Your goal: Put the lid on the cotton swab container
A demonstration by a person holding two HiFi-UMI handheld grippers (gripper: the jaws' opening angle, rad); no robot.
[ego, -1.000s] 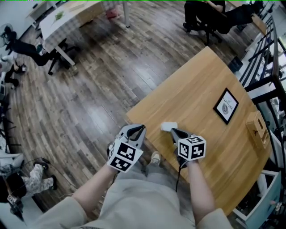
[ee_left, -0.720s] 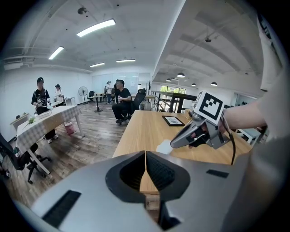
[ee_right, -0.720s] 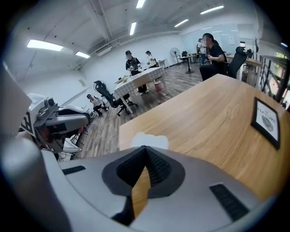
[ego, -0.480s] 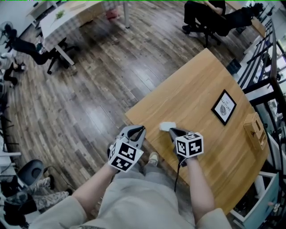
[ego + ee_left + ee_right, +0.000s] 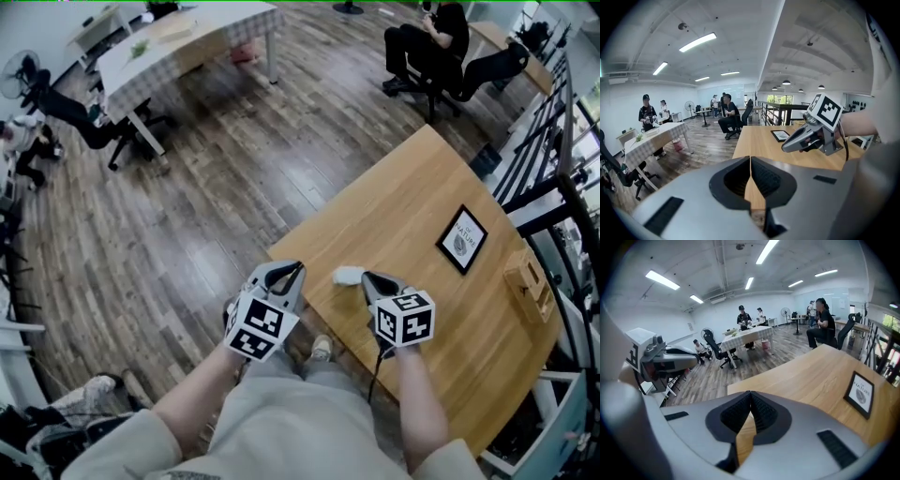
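The left gripper [image 5: 291, 271] hangs just off the table [image 5: 412, 202] edge, over the floor. Its jaws are pressed together with nothing between them. The right gripper [image 5: 367, 278] is over the table's near corner, its jaws likewise together and empty. A small white item [image 5: 348, 275] lies on the table just beside the right gripper's tip. Whether it is the lid or the container cannot be told. A frame [image 5: 461, 240] lies flat farther along the table, well apart from both grippers.
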